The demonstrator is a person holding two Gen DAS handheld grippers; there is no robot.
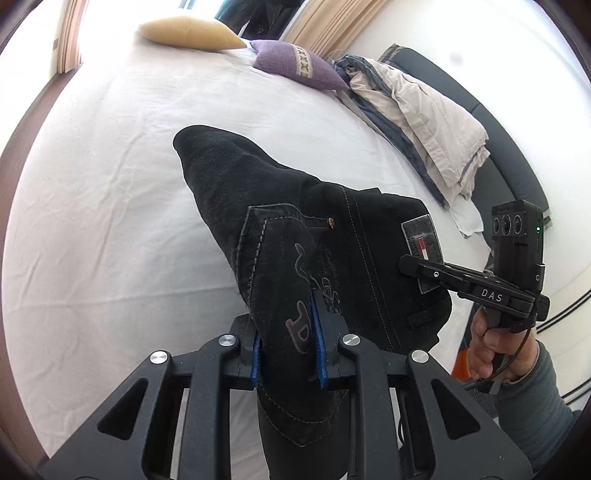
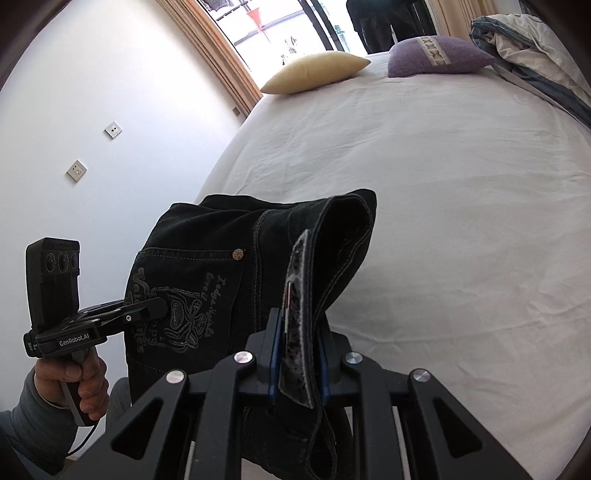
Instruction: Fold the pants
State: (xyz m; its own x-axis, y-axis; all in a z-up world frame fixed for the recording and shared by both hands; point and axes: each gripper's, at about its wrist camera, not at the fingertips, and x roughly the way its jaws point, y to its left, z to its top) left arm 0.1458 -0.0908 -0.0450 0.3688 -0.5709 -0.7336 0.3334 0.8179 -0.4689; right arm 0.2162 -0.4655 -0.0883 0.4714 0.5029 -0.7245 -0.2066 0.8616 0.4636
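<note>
Black denim pants [image 1: 288, 229] hang lifted above the white bed [image 1: 110, 184], held up at the waist end by both grippers. My left gripper [image 1: 286, 343] is shut on the back pocket with the printed lettering, its blue pads [image 1: 318, 343] pressing the cloth. My right gripper [image 2: 298, 363] is shut on the waistband at the leather label [image 2: 295, 317]. In the left wrist view the right gripper [image 1: 410, 264] shows from the side, clamped at the label. Seen from the right wrist, the left gripper [image 2: 159, 308] bites the printed pocket. The pants [image 2: 229, 266] droop between the two grips.
A cream pillow [image 1: 188, 33] and a purple pillow [image 1: 295, 64] lie at the bed's far end. A crumpled beige and grey duvet [image 1: 417, 122] is piled along the right side by a dark headboard [image 1: 509, 162]. A white wall with sockets [image 2: 76, 170] borders the bed.
</note>
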